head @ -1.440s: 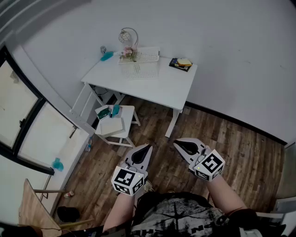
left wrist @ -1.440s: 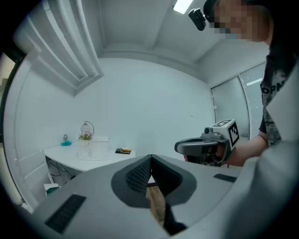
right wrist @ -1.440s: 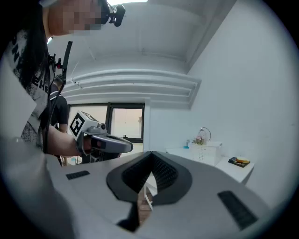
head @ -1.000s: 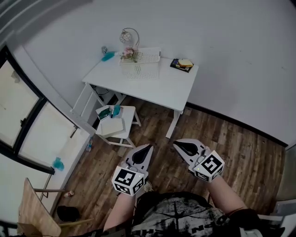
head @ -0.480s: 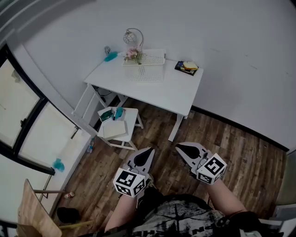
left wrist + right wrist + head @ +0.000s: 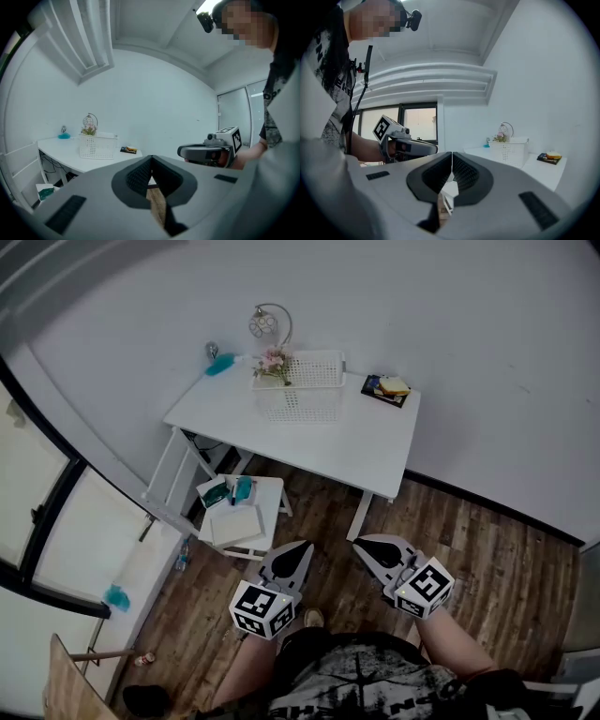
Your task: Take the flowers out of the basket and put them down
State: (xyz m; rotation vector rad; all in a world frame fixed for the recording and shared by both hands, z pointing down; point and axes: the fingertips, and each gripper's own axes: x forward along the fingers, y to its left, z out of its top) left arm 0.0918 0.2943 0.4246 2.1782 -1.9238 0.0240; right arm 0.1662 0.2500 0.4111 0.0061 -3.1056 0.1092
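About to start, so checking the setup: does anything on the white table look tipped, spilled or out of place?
Nothing stands out. The basket sits upright on the table, flowers poking up at its left end, the lamp standing behind them; no spill shows.

table [image 6: 367, 442] nearer, basket [image 6: 300, 402] shifted right

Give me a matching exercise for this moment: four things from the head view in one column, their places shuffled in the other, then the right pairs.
Things:
1. flowers
2. dark flat object
3. teal object
4. small white stool

Places, as the head view shows them:
A. right end of the table
B. on the floor in front of the table
C. left end of the basket
D. far left corner of the table

Pairs: 1-C, 2-A, 3-D, 4-B.
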